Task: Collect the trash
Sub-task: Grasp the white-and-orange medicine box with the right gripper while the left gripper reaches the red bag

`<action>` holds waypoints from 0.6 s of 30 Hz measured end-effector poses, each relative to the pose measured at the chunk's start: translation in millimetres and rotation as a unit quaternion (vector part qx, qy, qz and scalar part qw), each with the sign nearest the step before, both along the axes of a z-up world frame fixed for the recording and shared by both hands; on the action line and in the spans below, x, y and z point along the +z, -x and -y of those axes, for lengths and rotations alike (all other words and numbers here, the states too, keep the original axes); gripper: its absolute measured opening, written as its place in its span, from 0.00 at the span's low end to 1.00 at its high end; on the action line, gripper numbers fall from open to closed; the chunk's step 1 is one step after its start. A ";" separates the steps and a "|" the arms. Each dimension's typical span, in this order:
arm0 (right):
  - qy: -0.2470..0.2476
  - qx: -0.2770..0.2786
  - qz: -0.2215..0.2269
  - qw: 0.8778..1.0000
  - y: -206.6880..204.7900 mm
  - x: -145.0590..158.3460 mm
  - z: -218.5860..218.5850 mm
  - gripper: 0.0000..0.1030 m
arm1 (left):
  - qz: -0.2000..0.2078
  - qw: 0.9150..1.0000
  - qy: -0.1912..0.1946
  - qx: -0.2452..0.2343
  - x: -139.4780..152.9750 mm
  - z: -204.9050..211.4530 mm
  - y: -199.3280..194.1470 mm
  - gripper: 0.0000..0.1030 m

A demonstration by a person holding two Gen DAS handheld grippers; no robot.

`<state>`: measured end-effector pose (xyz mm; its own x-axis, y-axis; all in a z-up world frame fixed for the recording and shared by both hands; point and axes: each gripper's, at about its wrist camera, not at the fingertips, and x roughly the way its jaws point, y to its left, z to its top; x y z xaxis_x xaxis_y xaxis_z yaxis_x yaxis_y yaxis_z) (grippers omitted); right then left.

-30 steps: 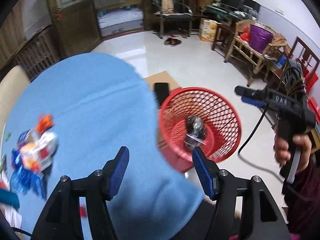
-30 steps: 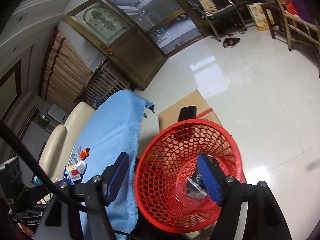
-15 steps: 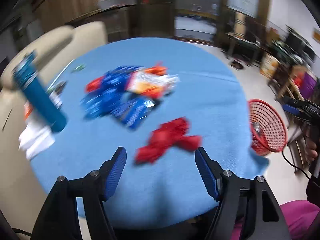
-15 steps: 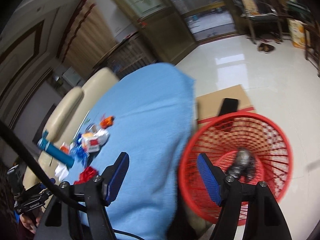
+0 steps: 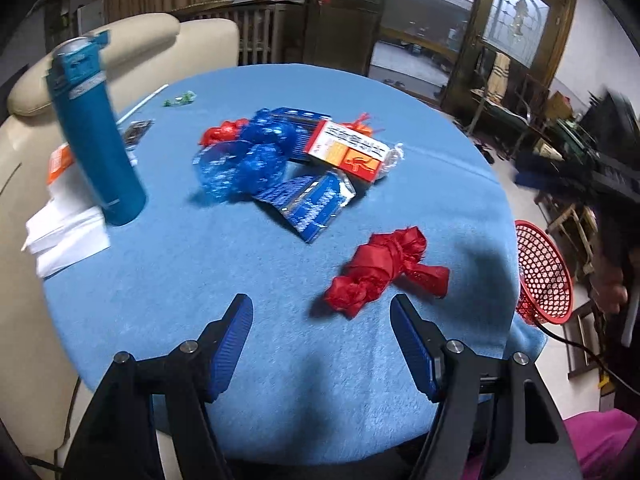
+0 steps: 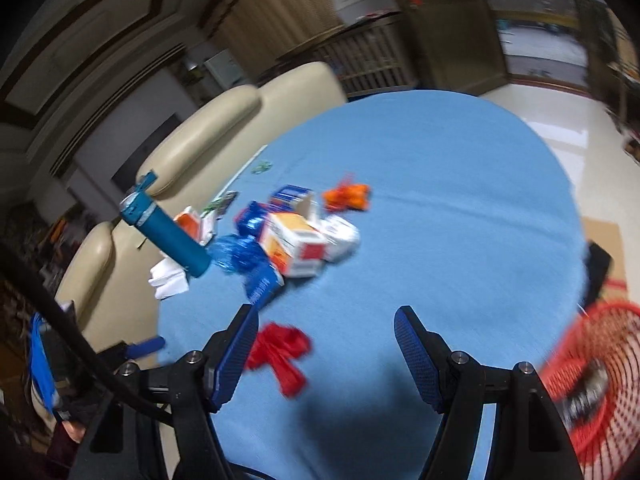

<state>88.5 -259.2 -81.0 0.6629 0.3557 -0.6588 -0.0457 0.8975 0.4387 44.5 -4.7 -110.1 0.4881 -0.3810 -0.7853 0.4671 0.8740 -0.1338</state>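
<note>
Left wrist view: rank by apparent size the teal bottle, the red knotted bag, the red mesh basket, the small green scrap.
1. teal bottle
2. red knotted bag and red mesh basket: alike in the frame; the basket is cut off by the tablecloth edge and sits farther away, so its true size is unsure
3. small green scrap

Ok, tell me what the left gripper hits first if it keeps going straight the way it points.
Most likely the crumpled red wrapper, just ahead of the open left gripper and slightly toward its right finger. Depth is unclear, so it could meet the blue tablecloth just short of it.
</note>
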 end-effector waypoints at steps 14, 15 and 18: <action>0.061 0.129 -0.043 0.989 -154.7 -17.1 -88.0 0.71 | -0.006 0.997 0.034 -0.071 -27.3 18.7 -24.6 0.70; 0.064 0.132 -0.048 0.988 -163.6 -21.9 -89.9 0.71 | -0.006 0.997 0.034 -0.068 -28.9 14.5 -24.9 0.70; 0.078 0.137 -0.066 0.985 -185.4 -38.1 -92.9 0.71 | -0.009 0.998 0.030 -0.061 -32.7 1.8 -26.0 0.70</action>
<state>273.9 -166.4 -119.1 0.4607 0.3971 -0.7938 -0.2477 0.9163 0.3147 70.5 -6.5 -142.7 0.4213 -0.4826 -0.7678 0.5659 0.8015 -0.1932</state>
